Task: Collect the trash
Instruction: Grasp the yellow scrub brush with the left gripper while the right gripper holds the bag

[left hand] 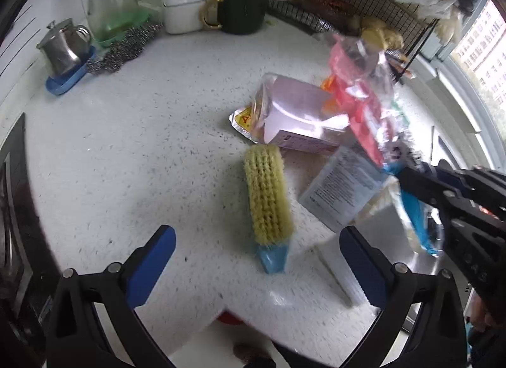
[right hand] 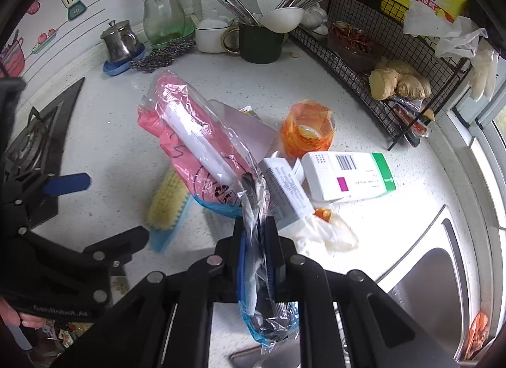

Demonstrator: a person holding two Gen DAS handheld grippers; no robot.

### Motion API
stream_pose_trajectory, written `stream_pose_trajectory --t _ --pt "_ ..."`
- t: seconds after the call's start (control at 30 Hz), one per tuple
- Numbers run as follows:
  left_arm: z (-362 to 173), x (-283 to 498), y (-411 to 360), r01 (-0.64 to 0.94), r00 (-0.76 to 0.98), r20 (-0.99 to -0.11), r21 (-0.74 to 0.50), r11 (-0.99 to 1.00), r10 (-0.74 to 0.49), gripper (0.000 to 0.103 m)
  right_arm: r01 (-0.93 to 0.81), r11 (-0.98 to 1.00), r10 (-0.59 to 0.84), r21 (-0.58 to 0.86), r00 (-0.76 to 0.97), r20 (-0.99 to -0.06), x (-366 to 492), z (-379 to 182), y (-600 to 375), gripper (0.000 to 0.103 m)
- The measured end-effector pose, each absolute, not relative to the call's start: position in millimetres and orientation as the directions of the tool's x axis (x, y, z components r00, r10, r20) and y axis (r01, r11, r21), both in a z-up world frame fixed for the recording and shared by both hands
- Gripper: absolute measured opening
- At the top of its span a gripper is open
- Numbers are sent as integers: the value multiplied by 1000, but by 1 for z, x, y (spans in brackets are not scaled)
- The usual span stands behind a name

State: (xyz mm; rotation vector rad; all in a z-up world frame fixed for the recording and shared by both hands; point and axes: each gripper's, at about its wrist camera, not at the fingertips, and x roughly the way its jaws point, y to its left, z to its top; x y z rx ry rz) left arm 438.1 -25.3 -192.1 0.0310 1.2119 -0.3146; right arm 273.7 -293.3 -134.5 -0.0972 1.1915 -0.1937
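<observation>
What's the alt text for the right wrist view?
The right gripper is shut on a clear pink plastic bag, held over a white counter. Behind it lie a white box, an orange wrapper and a yellow brush; the left gripper is at the left edge, a sink at right.

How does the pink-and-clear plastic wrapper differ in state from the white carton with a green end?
The pink-and-clear plastic wrapper is pinched in the shut right gripper and hangs crumpled above the counter; the white carton with a green end lies flat, rigid and untouched. Both are packaging waste.
</observation>
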Motion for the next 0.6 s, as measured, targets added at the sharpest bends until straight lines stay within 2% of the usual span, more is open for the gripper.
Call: stream_pose_trajectory --t 0.13,0.2,0.3,0.37,0.4,0.6 --pt "-214 455 -32 260 281 -938 -127 957 -201 101 103 977 -212 -187 352 -912 279 -142 -301 10" --pt "-223 460 -37 267 272 -943 -118 957 -192 95 108 978 -205 -178 347 -915 281 -145 -306 10" --pt "-235 465 -44 276 250 -949 -123 953 -194 79 104 980 -198 -172 344 -918 283 -147 -311 10" --pt "-238 465 -48 272 259 -946 -120 955 -193 48 97 981 -189 -165 344 -920 283 -147 -310 10" --pt "-238 465 -50 283 267 -945 -111 953 -189 38 93 982 -186 -164 345 -920 283 -147 -310 10" --pt "-230 451 -43 284 279 -940 -113 952 -195 36 96 983 -180 -156 346 -921 282 -146 -313 10"
